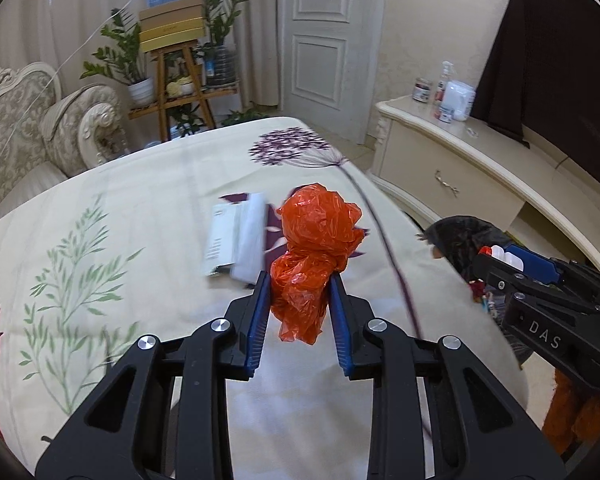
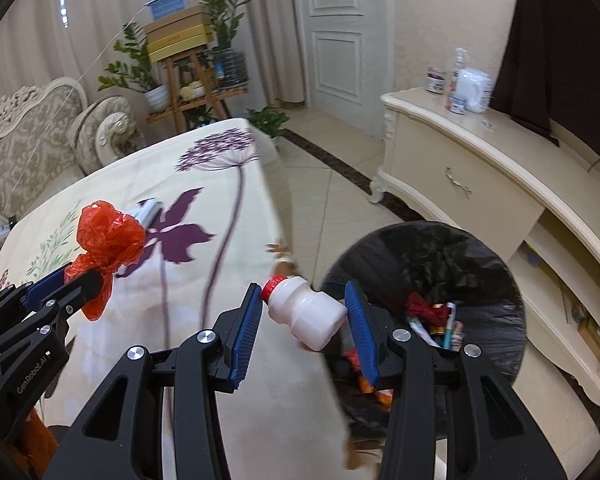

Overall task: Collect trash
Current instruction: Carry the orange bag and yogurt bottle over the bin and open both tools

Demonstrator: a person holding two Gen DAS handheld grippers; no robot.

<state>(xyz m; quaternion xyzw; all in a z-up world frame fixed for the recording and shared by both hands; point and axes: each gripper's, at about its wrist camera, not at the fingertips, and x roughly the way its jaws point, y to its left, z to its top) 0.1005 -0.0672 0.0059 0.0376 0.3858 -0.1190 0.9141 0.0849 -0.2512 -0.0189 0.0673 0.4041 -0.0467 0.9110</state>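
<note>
My left gripper (image 1: 300, 284) is shut on a crumpled orange plastic bag (image 1: 316, 248), held above the floral tablecloth (image 1: 140, 220). The same bag (image 2: 108, 240) and left gripper (image 2: 76, 274) show at the left of the right wrist view. My right gripper (image 2: 304, 300) is shut on a small white bottle with a red cap (image 2: 306, 312), lying sideways between the blue pads at the table's right edge. Just right of it stands a bin lined with a black bag (image 2: 440, 256), holding several wrappers. In the left wrist view the right gripper (image 1: 504, 260) and the bin (image 1: 464, 236) appear at the right.
A white packet or leaflet (image 1: 236, 240) lies on the tablecloth behind the orange bag. A cream dresser (image 2: 480, 184) with bottles and jars stands to the right of the bin. A sofa (image 1: 28, 132), a plant stand with boxes (image 1: 172, 40) and a white door (image 1: 324, 40) are at the back.
</note>
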